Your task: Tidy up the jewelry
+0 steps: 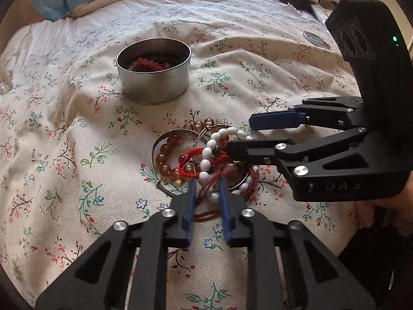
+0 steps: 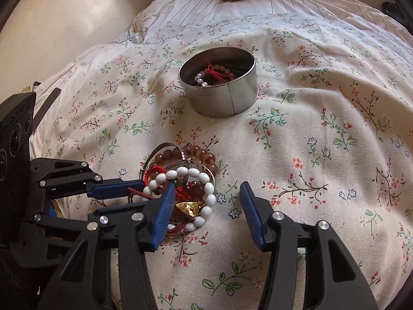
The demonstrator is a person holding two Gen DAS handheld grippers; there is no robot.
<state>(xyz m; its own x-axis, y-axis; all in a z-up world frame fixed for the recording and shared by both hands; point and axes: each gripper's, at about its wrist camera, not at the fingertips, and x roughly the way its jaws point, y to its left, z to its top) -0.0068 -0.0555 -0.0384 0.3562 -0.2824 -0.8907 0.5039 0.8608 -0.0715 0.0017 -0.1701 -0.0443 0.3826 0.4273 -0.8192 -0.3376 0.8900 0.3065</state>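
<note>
Since the left gripper (image 1: 207, 180) sits nearest, start there: jaws narrowed at the near edge of the jewelry pile (image 1: 206, 160), with red-brown cord strands (image 1: 210, 187) and a white bead between the blue pads. Can't tell if the pads actually bite.

Risk one: everything here is tangled. The white bead bracelet (image 1: 206, 152), red braided cord (image 1: 191, 153), amber bead bracelet (image 1: 165, 149) and silver bangle (image 1: 155, 152) overlap and loop through each other. Lifting by one cord likely drags several pieces up, then sheds them on the floral bedspread (image 1: 77, 142).

Right gripper (image 2: 206, 186) is spread wide and comes in from the side. One pad lies over the pile, the other over bare fabric. The gold pendant (image 2: 189, 208) lies between the jaws, close to the inner pad.

Risk two: both grippers work the same heap, fingers close together. A pull from each side could stretch or snap a cord, or the fingers could collide.

Risk three: soft, wrinkled bedding gives under a press, so thin cords may slip out of a pinch.

Further back, the tin (image 1: 155, 85) stands upright, well apart from the pile, already holding beads and red cord (image 1: 147, 64). A swinging cluster could catch the rim or tip it on the soft bedding.

Farthest, a round disc (image 1: 316, 40), maybe the lid, lies untouched.
</note>
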